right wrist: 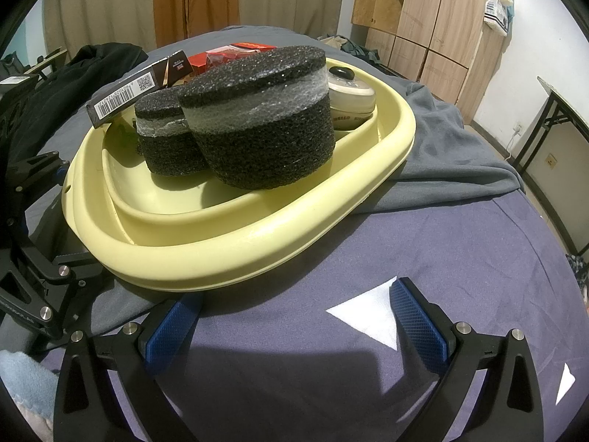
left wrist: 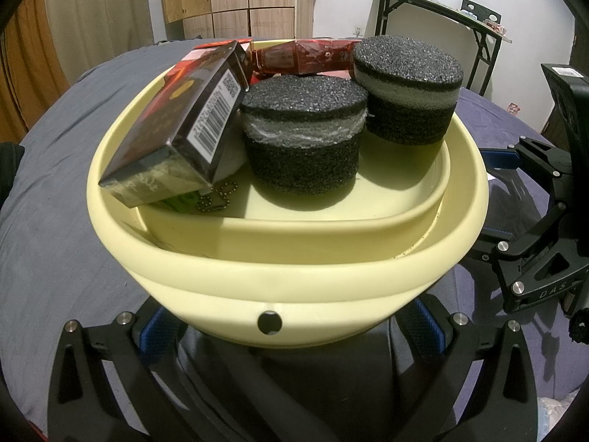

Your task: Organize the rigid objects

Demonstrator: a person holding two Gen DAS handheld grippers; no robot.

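A pale yellow basin [left wrist: 294, 269] sits on the bed and fills the left wrist view; it also shows in the right wrist view [right wrist: 228, 258]. Inside it lie two black foam cylinders [left wrist: 303, 140] [left wrist: 408, 90], a dark box with a barcode [left wrist: 176, 129], red packets [left wrist: 305, 57] and a bead chain [left wrist: 217, 199]. My left gripper [left wrist: 287, 328] is open with its fingers spread to either side of the basin's near wall. My right gripper [right wrist: 294, 316] is open and empty above the bedsheet, just in front of the basin's rim. A cream round device [right wrist: 349, 90] rests at the basin's far side.
The bed has a purple sheet [right wrist: 423, 250] and a grey blanket [right wrist: 449, 154]. Dark clothes [right wrist: 55, 84] lie at its left. A black folding table [left wrist: 441, 22] and wooden wardrobes [right wrist: 434, 18] stand by the walls. The right gripper's body [left wrist: 541, 228] shows beside the basin.
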